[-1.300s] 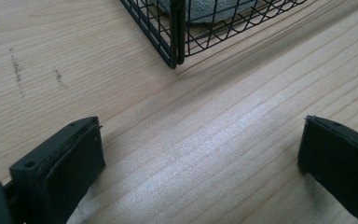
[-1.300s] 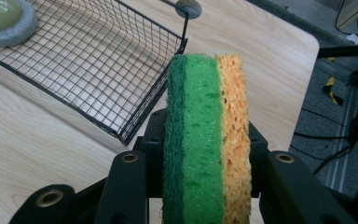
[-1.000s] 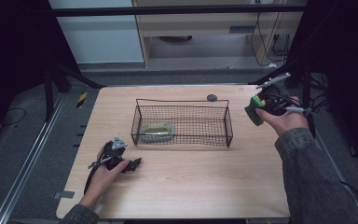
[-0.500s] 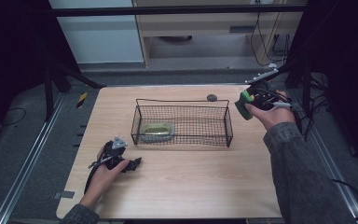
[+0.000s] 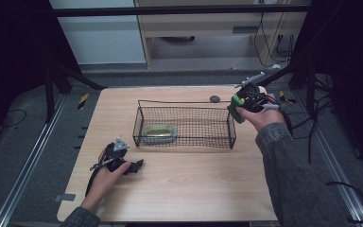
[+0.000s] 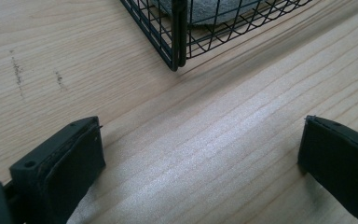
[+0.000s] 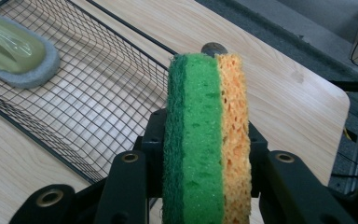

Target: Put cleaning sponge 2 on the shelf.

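The high view is dim and soft — the wooden table [image 5: 179, 189] is lit from above, the surroundings nearly black. In the left gripper view a pale glare streaks the wood. The sponge [image 7: 207, 140] is sharp — the table's far corner blurs.

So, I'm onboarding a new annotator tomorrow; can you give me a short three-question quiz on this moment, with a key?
1. True or false: the right gripper is shut on a sponge.
2. Multiple choice: where does the green scrubber with the grey pad lie? A) on the bare table B) in the wire basket C) in the left gripper
3. Fill in: the left gripper's jaws stand ____ over the wood.

Key: 1 true. 2 B. 3 open; nothing is between them, and the basket's corner stands just ahead.
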Demonstrator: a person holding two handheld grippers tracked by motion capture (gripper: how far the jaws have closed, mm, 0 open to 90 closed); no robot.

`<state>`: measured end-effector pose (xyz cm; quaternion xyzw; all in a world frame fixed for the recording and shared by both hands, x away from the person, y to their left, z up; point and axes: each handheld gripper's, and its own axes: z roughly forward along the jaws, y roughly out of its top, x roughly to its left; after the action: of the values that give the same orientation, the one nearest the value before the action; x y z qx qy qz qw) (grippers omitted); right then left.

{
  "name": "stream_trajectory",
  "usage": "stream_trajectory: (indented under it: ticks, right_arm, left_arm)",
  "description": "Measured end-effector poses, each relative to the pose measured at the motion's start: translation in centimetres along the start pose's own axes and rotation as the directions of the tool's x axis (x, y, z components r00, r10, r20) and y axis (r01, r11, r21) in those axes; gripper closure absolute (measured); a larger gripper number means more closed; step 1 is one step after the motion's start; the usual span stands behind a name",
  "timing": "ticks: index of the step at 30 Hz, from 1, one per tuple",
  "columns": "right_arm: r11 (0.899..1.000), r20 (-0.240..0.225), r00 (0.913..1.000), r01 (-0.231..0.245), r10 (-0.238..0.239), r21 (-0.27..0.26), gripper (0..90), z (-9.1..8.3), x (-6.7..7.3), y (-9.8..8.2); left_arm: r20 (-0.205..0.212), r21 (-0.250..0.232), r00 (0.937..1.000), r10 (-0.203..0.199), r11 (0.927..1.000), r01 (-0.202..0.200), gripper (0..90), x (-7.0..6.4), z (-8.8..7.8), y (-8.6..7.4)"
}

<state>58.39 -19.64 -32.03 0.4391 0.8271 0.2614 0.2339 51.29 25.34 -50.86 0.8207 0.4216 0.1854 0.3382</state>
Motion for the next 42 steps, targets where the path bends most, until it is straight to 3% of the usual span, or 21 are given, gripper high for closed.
stream_trajectory:
  ticks: [7, 18, 42]
  right_arm:
    - [1.000, -0.020, 0.9996, 0.023, -0.023, 0.010, 64.1, 1.7, 0.5, 0.5]
    - [1.000, -0.053, 0.9985, 0.014, -0.014, 0.003, 64.1, 4.3, 0.9, 0.3]
    - [1.000, -0.062, 0.9980, 0.006, -0.005, 0.015, 64.0, 6.5, 1.0, 0.0]
  left_arm:
    - [0.000, 0.000, 1.0000, 0.000, 1.0000, 0.000, 0.0, 0.0, 0.0, 0.0]
    - [0.000, -0.002, 1.0000, -0.001, 1.0000, 0.001, 0.0, 0.0, 0.0, 0.0]
    - [-0.001, -0.002, 1.0000, -0.002, 1.0000, 0.002, 0.0, 0.0, 0.0, 0.0]
